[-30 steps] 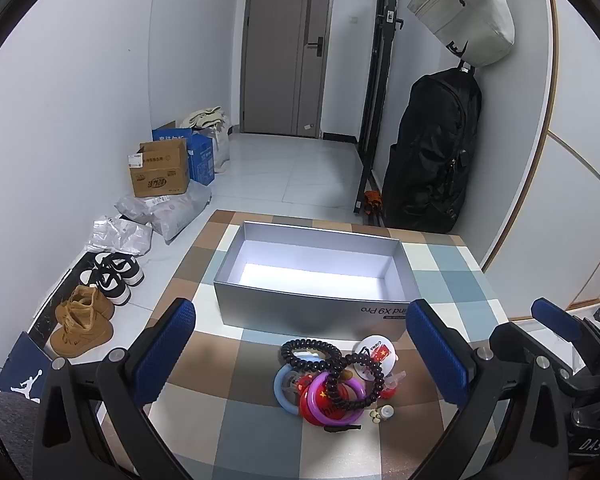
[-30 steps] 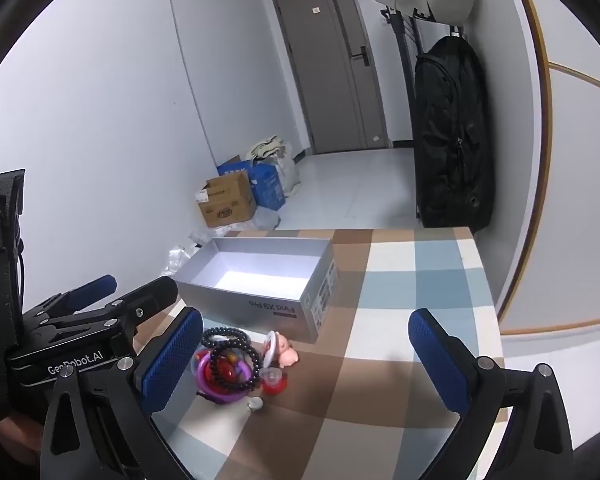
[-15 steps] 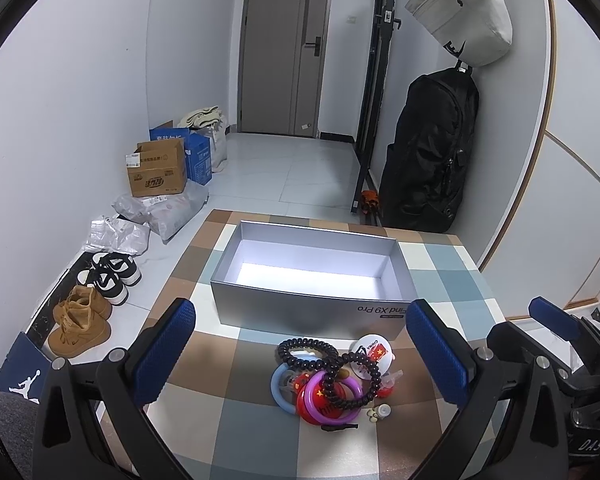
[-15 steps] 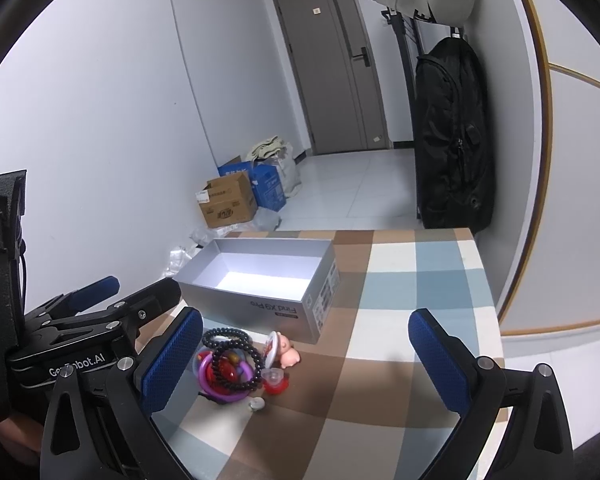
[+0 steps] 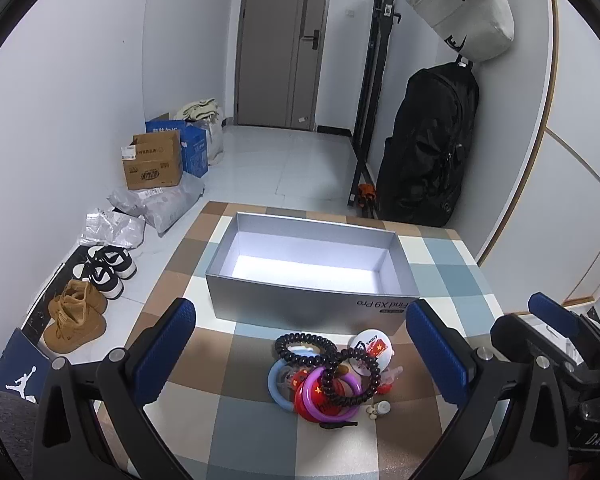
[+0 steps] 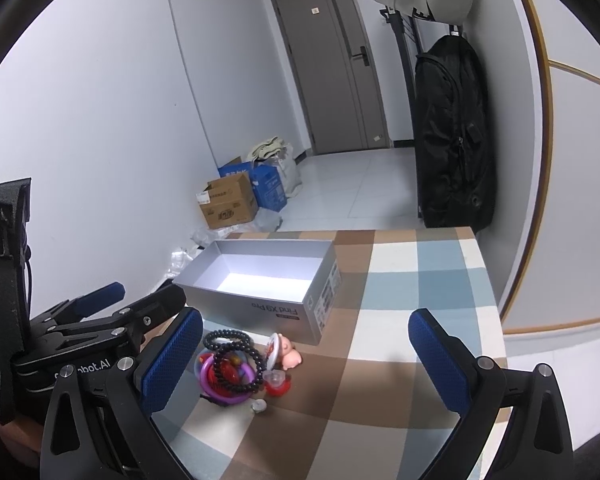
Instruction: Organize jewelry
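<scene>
Both the left gripper and the right gripper hang with jaws wide and empty above the near jewelry pile, just before the bare grey box, so I judge the first pick comes next, probably the black beads on top.

Both views sit slightly nearer the grey box than a second ago; the jewelry pile appears marginally closer.
</scene>
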### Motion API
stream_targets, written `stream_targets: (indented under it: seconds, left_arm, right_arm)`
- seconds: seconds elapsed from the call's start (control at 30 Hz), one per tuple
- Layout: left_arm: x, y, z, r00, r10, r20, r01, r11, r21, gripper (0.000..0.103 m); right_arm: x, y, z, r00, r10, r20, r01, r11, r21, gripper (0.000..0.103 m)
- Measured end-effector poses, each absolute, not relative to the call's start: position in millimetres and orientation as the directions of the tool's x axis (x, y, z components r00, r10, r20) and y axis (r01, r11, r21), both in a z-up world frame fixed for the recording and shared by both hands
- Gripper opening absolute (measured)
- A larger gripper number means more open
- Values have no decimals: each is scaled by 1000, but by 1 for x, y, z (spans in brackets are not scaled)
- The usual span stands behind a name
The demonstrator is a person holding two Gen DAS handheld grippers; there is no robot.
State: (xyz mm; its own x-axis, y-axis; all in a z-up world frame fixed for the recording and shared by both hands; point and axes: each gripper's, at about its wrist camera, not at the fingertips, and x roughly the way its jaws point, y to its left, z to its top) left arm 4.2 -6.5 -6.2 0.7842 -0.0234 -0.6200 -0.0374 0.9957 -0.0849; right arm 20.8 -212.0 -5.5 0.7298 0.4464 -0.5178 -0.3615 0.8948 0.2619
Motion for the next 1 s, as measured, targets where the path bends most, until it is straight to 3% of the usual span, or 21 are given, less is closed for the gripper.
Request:
stream_targets:
  seconds: [0.2,0.4,0.53,0.8,1.0]
  left_arm:
    - [8,-1,-13,700,-42,-713,-16,997,-75,98]
    - [10,8,-28,669,-86,-739,18,995,-99,93]
    - [12,12,-37,601,-126,-789,40,991,-128,81]
    - [16,5,-45,541,-240,-806,97,970,-224,40]
    - [25,10,-49,533,-258,-806,106,965,-239,39]
  right_arm:
    - [25,-210,-8,721,436,-539,-352,900,257,103]
    - [31,-210,-13,699,423,-576,-340,906,253,103]
    - [39,-212,-17,681,419,-601,-322,908,268,103]
    - [51,-217,-27,656,418,-629,-284,908,307,103]
    - [56,-218,-30,644,423,-638,-271,905,327,103]
